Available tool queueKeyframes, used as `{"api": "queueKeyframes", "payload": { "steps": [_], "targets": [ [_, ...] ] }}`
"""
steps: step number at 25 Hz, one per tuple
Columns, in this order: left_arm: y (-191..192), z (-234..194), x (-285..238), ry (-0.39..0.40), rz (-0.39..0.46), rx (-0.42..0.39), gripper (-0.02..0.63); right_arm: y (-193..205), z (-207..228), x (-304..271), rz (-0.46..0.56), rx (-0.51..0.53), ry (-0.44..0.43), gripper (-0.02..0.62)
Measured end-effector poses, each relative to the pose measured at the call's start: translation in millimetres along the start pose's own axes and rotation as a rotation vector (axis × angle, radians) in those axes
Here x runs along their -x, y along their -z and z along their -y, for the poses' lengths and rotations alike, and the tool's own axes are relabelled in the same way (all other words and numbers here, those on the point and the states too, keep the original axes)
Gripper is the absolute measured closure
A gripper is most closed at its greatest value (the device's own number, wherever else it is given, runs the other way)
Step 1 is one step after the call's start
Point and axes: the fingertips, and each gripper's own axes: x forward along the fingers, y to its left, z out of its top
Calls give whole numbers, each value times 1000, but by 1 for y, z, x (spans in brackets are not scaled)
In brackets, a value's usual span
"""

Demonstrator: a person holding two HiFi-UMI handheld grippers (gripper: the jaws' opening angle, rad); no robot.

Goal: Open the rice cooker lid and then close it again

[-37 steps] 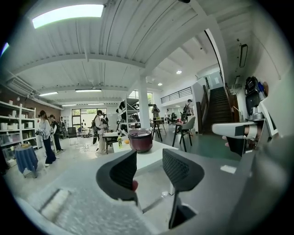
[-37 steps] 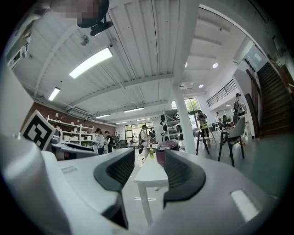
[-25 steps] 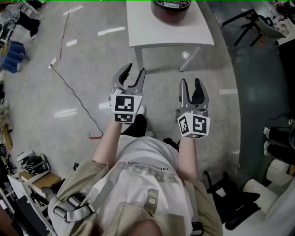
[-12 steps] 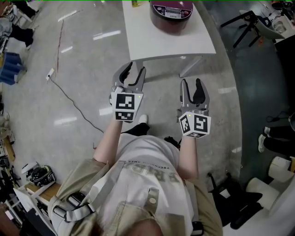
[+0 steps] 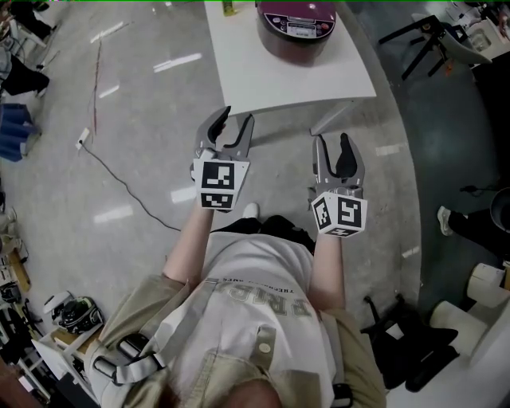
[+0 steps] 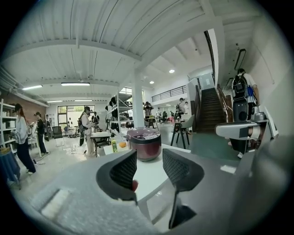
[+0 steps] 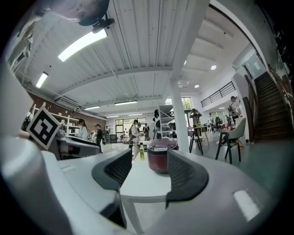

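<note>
A dark red rice cooker (image 5: 299,28) with its lid down stands on a white table (image 5: 263,76) at the top of the head view. My left gripper (image 5: 236,119) hangs in the air just short of the table's near edge, open and empty. My right gripper (image 5: 331,143) is beside it, a little further back, also open with nothing between its jaws. In the left gripper view the rice cooker (image 6: 146,143) shows beyond the left gripper (image 6: 149,158), well apart from it. The right gripper view has the rice cooker (image 7: 161,156) further off, past the right gripper (image 7: 149,160).
A small yellow-green bottle (image 5: 229,6) stands on the table left of the cooker. A thin cable (image 5: 119,171) runs across the floor at left. A black stand (image 5: 426,40) is right of the table, a black chair (image 5: 398,339) behind me. Several people (image 6: 87,128) stand far back.
Both grippers and I have moved forward towards the table; the table and cooker sit lower and fuller in the head view. The jaws look the same.
</note>
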Motion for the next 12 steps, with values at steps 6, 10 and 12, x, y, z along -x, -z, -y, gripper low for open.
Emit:
{"api": "queueKeyframes", "payload": {
  "steps": [6,10,12],
  "targets": [
    [6,-6,-14,3,-13,8,419,5,5,-15,-13,0,1,383],
    [8,-7,-23,7,-25,14,419,8,10,-26,-26,-6,-1,383],
    [8,-8,-30,6,-34,17,419,8,15,-34,-30,-10,-4,383]
  ]
}}
